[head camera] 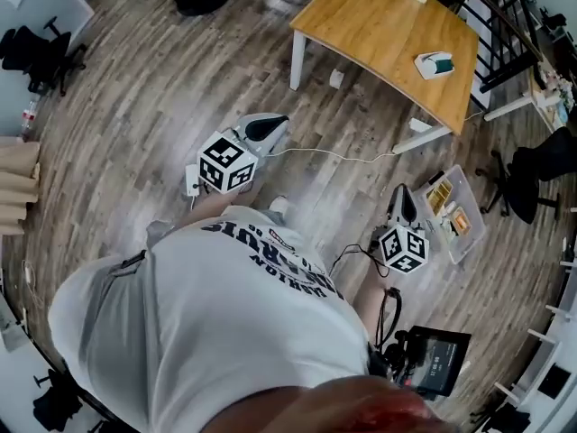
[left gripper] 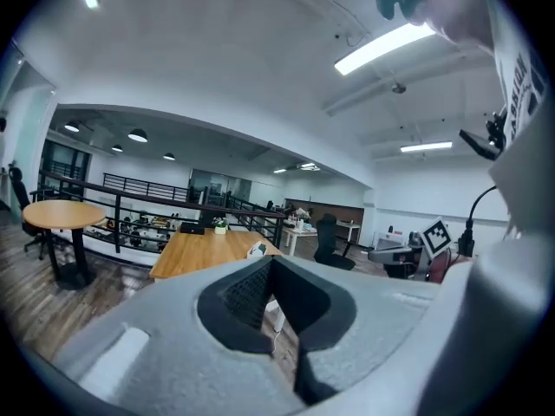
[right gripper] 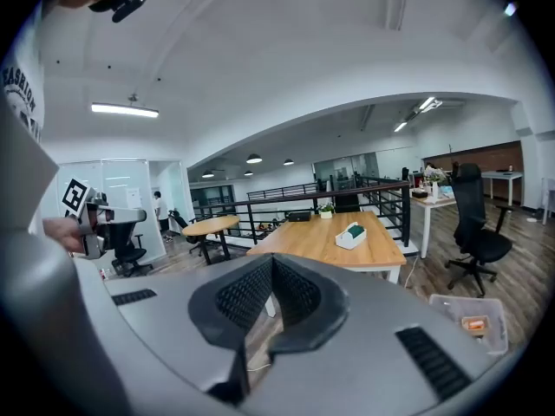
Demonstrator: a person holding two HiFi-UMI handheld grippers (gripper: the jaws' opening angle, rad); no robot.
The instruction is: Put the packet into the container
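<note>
left tool (head camera: 278,125), right tool (head camera: 403,194), both closed, empty, one container (head camera: 472,240), perhaps three packets (head camera: 440,197)

Clear container (head camera: 478,226) on floor (head camera: 135,106), orange packets (head camera: 458,221) inside.

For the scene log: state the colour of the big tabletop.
The tabletop is light honey-brown wood, clearest in the head view.

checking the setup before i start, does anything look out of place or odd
The clear bin sits on the floor beside the wooden table, not on it, and a white cable trails loose across the floor. Nothing looks spilled or broken.
</note>
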